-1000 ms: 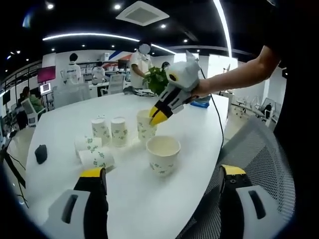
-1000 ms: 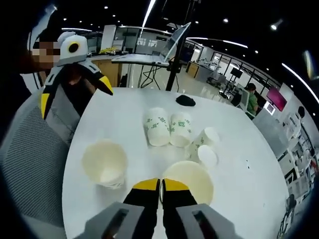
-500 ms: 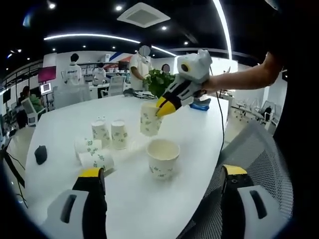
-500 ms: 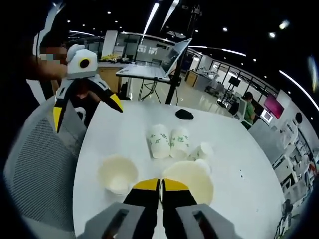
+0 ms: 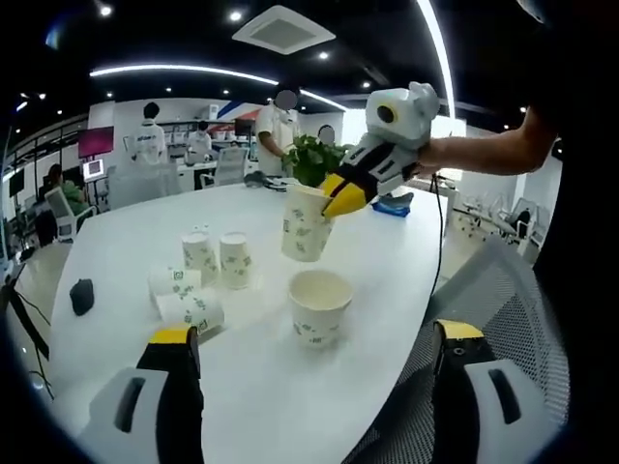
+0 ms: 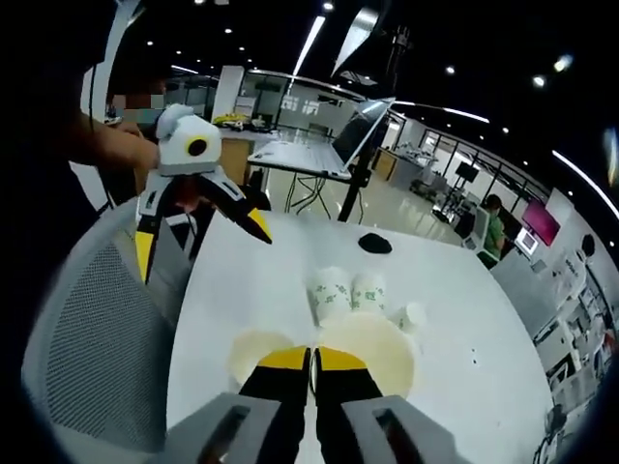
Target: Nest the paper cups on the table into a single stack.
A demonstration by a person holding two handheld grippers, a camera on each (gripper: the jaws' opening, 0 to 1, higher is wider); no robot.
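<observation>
My right gripper [image 5: 338, 198] is shut on the rim of a white paper cup with green print [image 5: 308, 224] and holds it in the air, up and behind an upright open cup [image 5: 319, 304] on the white table [image 5: 116, 222]. In the right gripper view my jaws [image 6: 311, 360] pinch that cup's rim [image 6: 372, 340], and the open cup [image 6: 253, 351] sits below, partly hidden. Two upside-down cups [image 5: 200, 256] [image 5: 235, 259] stand further left, with two more cups lying on their sides [image 5: 174, 282] [image 5: 191, 311]. My left gripper [image 5: 313, 333] is open with nothing in it, at the table's near edge.
A black mouse [image 5: 82, 295] lies near the table's left side. A potted plant [image 5: 314, 159] and a blue object [image 5: 392, 203] sit at the far end. A grey mesh chair [image 5: 503, 290] stands beside the table's near edge. People are at desks in the background.
The right gripper has lifted its cup off the table and carried it up and a little right, above the open cup. The left gripper has stayed open and still.
</observation>
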